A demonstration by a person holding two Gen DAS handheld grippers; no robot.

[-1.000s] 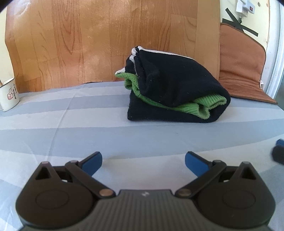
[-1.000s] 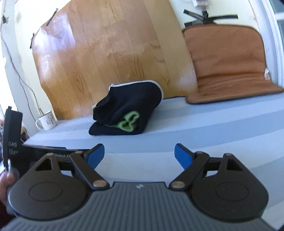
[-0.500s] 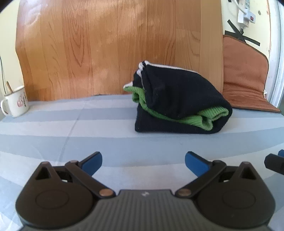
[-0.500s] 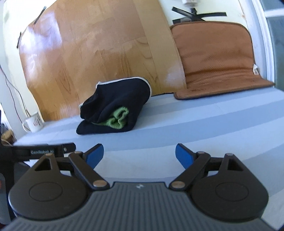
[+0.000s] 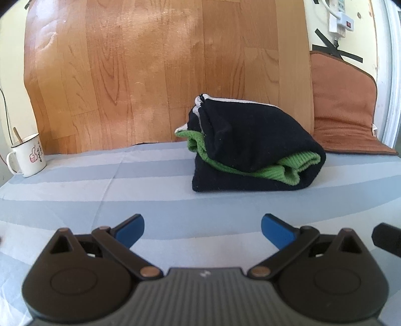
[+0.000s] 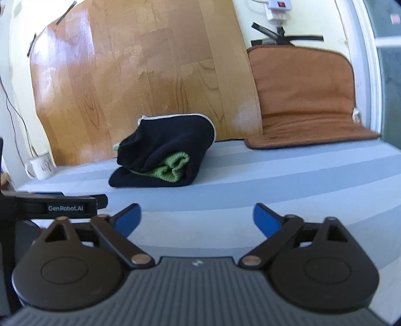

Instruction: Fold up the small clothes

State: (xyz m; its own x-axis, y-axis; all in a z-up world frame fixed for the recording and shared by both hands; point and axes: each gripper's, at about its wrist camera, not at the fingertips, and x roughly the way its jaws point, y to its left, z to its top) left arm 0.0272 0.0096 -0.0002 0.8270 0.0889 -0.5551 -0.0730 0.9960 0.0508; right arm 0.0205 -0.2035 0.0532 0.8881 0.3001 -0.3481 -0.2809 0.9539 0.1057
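Note:
A small black garment with green ribbed trim and a white edge (image 5: 253, 148) lies folded in a thick bundle on the grey-blue striped cloth (image 5: 125, 190), near the wooden board. It also shows in the right wrist view (image 6: 165, 155). My left gripper (image 5: 202, 229) is open and empty, well short of the bundle. My right gripper (image 6: 196, 218) is open and empty, also apart from the bundle and to its right. The left gripper's side (image 6: 62, 207) shows at the left of the right wrist view.
A white enamel mug (image 5: 27, 154) with a stick in it stands at the far left by the wooden board (image 5: 163, 75). A brown cushion (image 5: 345, 120) leans against the wall at the right. A power strip (image 6: 278, 7) hangs above it.
Both grippers have drawn back and risen a little from the bundle and stayed open. The mug has come further into the left wrist view. The bundle has not moved.

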